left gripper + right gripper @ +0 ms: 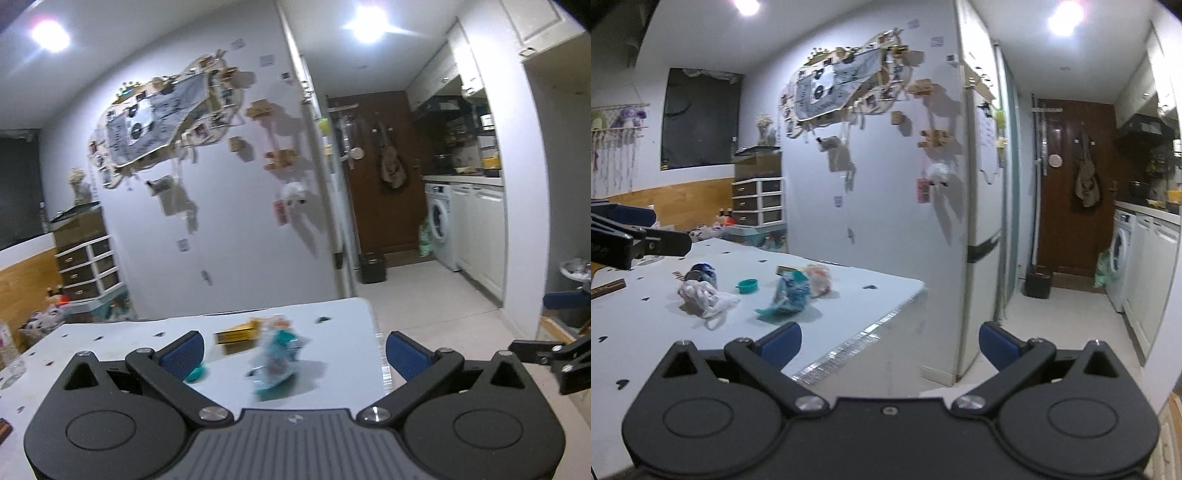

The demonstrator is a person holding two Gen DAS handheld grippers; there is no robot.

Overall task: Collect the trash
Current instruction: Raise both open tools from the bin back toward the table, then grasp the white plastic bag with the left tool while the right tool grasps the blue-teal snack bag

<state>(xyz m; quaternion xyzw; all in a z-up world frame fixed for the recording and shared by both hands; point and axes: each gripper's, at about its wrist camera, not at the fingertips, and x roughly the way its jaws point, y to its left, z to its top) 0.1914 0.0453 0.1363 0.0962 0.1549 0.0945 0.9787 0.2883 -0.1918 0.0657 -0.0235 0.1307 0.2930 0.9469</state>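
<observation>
Left gripper [294, 350] fingers spread wide, empty, over the desk [343, 321]. Crumpled teal wrapper [276, 356] lies just ahead: light, crinkly, slippery; pinch its bunched middle. Right gripper [889, 345] wide open, empty.

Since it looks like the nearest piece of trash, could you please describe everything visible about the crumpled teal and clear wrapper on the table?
The teal wrapper is a crumpled packet of thin, shiny plastic film, part teal and part clear. It lies loosely bunched, one end raised and a flat teal flap spread toward the near edge, on the white table. A clear bag with orange inside sits against its far side, and a yellow box lies just behind. No gripper touches it; the left gripper is open before it.
</observation>
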